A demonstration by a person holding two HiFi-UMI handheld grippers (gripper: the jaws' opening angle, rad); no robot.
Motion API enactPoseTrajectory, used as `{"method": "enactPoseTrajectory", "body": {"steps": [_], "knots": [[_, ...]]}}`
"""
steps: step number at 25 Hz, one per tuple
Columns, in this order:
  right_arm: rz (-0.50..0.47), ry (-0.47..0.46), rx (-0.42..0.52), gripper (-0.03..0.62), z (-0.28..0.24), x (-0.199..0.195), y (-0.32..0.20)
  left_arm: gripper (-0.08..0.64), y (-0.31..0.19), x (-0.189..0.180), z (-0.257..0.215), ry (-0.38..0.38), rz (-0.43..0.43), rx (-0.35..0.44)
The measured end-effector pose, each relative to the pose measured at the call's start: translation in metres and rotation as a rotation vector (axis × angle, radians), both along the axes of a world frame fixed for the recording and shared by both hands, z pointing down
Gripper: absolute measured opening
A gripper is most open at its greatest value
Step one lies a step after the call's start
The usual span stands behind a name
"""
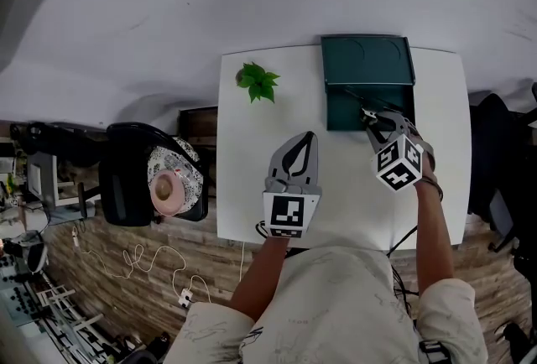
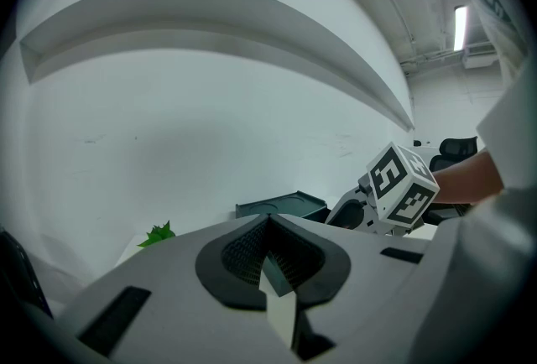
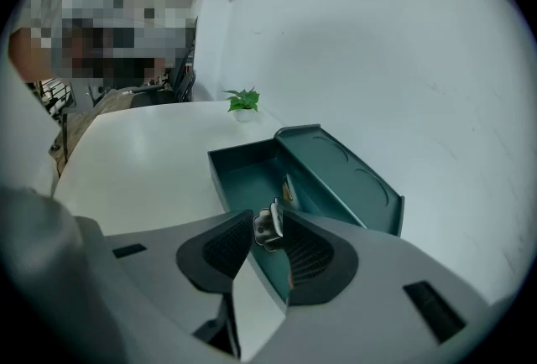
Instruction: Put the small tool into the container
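**Carrying phase, release pending.** The right gripper is clamping the small tool, a pale metal piece, between the tips of its jaws. It is holding the tool at the near edge of the container, a dark green tray lying at the far right of the white table. The tray's lid is lying open on the far side, so the opening is unobstructed. In the right gripper view the tool is showing against the tray's near wall and floor. Whether it is already hanging fully over the opening cannot be told.

The left gripper is idling over the near middle of the table, left of the container and apart from it. Its jaws are meeting at the tips with nothing between them. A small green plant is standing at the far left of the table, clear of both grippers.

**Progress, as judged.** The tool is picked up and brought to the container, so most of the task is looking complete. What is remaining is a short advance over the tray, a lowering, and an opening of the jaws. No tool is lying in the tray yet.
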State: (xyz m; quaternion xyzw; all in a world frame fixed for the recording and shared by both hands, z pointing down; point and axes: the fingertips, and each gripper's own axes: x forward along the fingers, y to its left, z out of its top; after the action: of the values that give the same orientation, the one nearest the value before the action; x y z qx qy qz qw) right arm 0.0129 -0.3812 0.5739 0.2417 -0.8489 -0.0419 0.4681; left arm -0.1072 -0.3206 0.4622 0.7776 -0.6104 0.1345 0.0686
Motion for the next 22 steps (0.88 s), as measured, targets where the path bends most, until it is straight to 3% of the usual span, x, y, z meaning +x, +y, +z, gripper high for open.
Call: {"method": "enactPoseTrajectory", "body": {"steps": [22], "knots": [[0.120, -0.066, 0.025, 0.126, -0.017, 0.001, 0.062, 0.006, 0.052, -0.013, 0.001, 0.011, 0.024, 0.023]]}}
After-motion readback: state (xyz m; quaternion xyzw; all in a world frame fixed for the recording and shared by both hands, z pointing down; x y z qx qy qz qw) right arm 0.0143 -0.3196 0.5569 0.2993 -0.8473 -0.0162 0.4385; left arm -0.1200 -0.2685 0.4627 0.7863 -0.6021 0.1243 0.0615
